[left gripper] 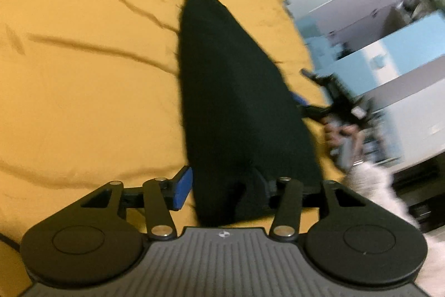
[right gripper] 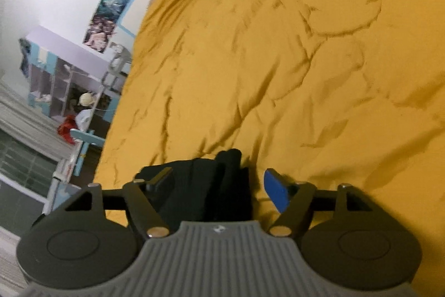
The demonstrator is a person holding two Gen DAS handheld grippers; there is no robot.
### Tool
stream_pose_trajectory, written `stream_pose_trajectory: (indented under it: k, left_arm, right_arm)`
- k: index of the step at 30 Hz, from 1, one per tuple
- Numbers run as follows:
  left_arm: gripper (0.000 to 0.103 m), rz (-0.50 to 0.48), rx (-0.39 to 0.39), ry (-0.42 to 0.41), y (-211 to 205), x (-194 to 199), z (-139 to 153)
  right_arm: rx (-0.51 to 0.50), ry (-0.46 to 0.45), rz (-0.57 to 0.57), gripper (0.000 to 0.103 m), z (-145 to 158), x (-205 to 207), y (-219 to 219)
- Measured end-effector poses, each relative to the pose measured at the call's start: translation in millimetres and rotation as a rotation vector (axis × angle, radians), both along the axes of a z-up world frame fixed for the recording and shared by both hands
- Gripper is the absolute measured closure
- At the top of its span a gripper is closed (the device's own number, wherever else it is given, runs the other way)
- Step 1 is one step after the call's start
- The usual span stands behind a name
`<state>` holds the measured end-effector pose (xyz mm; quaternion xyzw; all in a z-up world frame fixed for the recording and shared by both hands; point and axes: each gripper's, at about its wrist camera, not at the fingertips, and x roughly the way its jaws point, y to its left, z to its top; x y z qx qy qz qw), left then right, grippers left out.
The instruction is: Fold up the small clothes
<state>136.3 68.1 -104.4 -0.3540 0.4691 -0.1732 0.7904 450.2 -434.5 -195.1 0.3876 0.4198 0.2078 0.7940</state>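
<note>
Fingers of both grippers stand apart with the black garment between them, above the yellow bedsheet; grip unclear.

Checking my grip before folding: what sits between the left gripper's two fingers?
In the left wrist view, the long black fabric garment runs between the left gripper fingers, over the mustard-yellow bedsheet.

Each hand-held gripper has black linkage arms, silver screws, blue pads and a ribbed grey body.
</note>
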Motion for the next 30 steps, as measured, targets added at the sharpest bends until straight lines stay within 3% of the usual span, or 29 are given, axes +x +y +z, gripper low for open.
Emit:
stream_pose_trajectory:
  k: [2,7,16,19,23,26,30]
  left_arm:
    - [0.035,0.004,-0.046,0.005,6,-3,-5]
    - [0.035,-0.005,-0.053,0.068,5,5,-24]
    - [0.028,-0.064,-0.08,0.104,-13,31,-39]
    - [0.026,-0.075,-0.104,0.108,-21,37,-46]
    - [0.012,-0.131,-0.082,0.109,-39,52,-49]
    - [0.008,-0.163,-0.049,0.128,-49,61,-47]
    - [0.008,-0.127,-0.128,0.187,-42,65,-51]
  right_arm:
    - [0.024,-0.004,0.003,0.029,1,-3,-11]
    - [0.072,0.032,0.043,0.029,-13,0,-21]
    - [0.113,0.05,0.226,0.03,-35,16,14]
    - [0.137,0.035,0.307,0.025,-39,14,24]
    - [0.213,0.043,0.305,0.02,-42,21,34]
    - [0.181,0.049,0.315,0.02,-45,31,47]
    - [0.193,0.036,0.297,0.02,-47,30,55]
